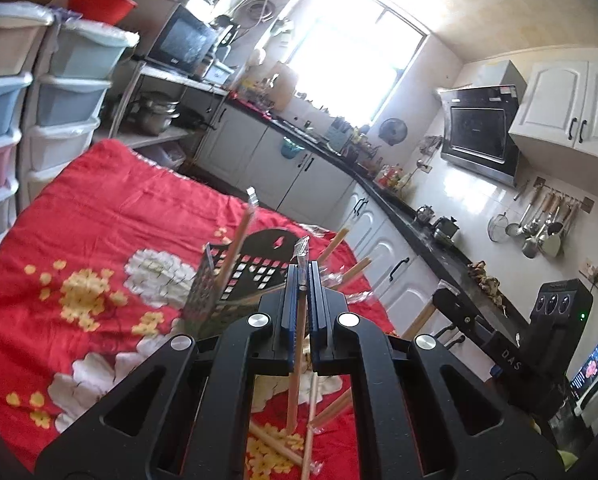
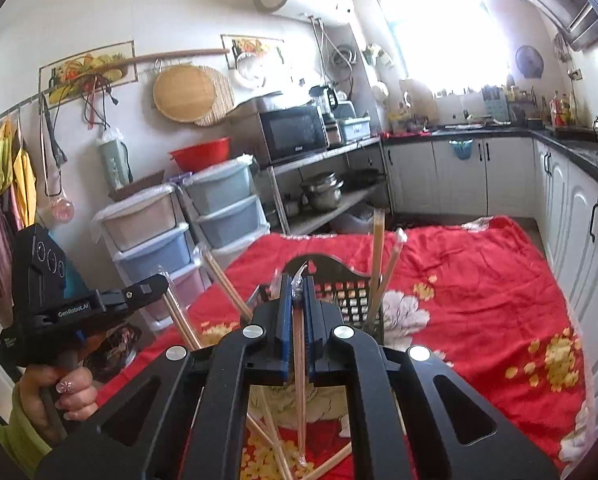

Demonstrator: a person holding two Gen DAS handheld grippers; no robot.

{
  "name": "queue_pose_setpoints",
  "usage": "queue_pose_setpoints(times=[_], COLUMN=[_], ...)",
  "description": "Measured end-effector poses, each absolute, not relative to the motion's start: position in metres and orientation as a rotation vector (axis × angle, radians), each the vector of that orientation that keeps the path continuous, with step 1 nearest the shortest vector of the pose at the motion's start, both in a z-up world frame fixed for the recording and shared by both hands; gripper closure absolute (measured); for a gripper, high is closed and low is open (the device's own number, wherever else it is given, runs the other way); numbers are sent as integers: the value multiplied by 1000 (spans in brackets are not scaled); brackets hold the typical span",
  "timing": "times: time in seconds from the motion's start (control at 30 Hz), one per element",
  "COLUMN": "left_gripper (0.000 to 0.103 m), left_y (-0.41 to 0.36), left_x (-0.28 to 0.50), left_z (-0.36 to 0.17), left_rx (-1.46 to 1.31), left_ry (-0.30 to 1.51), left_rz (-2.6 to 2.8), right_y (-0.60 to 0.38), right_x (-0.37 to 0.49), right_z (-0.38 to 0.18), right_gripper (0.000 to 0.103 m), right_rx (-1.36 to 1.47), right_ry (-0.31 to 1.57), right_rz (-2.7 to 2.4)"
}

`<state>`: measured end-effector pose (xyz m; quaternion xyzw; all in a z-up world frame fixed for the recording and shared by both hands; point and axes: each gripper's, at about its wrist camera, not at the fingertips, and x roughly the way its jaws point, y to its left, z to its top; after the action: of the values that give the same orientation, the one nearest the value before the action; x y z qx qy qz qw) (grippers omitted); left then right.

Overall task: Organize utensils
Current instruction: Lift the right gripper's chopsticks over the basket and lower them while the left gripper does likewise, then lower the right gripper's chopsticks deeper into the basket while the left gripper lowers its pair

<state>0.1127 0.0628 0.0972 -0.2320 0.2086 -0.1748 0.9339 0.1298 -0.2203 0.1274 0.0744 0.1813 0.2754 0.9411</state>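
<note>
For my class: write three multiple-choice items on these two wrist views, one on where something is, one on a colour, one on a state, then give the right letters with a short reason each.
1. Where do the loose wrapped chopsticks lie?
A. On the kitchen counter
B. On the cloth below the claws
C. In a drawer

2. What is the main colour of the cloth?
A. Red
B. Green
C. White

3. What state is the right claw in?
A. Wide open, holding nothing
B. Shut on a wrapped chopstick
C. Out of view

Answers:
1 B: loose wrapped chopsticks rest on the cloth, near the black holder.
2 A: the cloth is red with flower prints.
3 B: the right claw clamps a wrapped chopstick; the left claw grips another chopstick.
</note>
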Motion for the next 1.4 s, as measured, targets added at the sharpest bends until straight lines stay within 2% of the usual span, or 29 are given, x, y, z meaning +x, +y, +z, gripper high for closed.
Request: queue_pose_setpoints(times=[0.73,1.13,1.4], left_gripper=[101,101,101], left_y=[42,63,77], left_x=[138,146,144], left_z=[153,201,210], left_rx=[-428,-482,-474], left_ry=[291,129,35], left_rz=[-392,-338,-234], right_y=[-251,-249,-241], right_x=[153,170,189], right_z=[181,218,217], right_gripper=[97,97,97], right_rx=[185,181,194], right_ry=[199,75,64], right_rz=[458,435,435])
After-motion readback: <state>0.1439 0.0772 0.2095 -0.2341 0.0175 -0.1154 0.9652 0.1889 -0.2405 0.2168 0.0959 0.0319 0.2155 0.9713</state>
